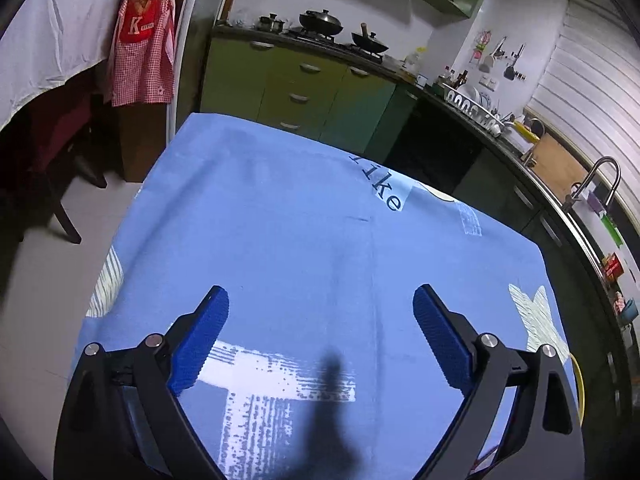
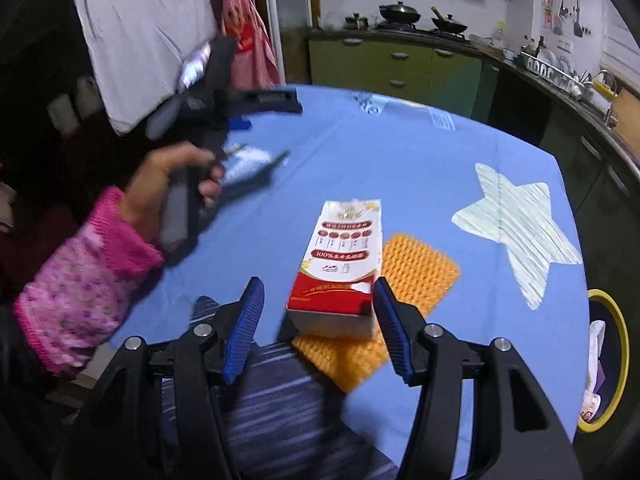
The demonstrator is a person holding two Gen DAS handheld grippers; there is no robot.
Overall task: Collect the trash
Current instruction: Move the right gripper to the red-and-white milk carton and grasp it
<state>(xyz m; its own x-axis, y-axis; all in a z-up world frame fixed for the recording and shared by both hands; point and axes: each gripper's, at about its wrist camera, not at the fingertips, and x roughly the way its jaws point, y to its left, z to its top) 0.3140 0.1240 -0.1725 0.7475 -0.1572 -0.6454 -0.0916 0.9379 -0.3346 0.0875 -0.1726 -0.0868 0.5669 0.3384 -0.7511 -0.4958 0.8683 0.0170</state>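
A red and white carton [image 2: 340,264] lies on an orange knitted mat [image 2: 416,272] on the blue-clothed table [image 2: 400,152]. My right gripper [image 2: 318,286] hovers at the carton's near end. The carton sits between the jaws, close against the right pad, with a clear gap to the left pad. My left gripper [image 1: 320,300] is wide open over bare blue cloth [image 1: 280,208] with nothing between its fingers. A hand in a pink sleeve [image 2: 168,188] holds a blurred black handle at the table's left side.
A dark bin with a yellow rim [image 2: 618,360] stands below the table's right edge with paper scraps inside; its rim [image 1: 580,384] also shows in the left wrist view. Green kitchen cabinets [image 1: 304,80] and a counter with pans run behind the table. A chair [image 1: 52,184] stands to the left.
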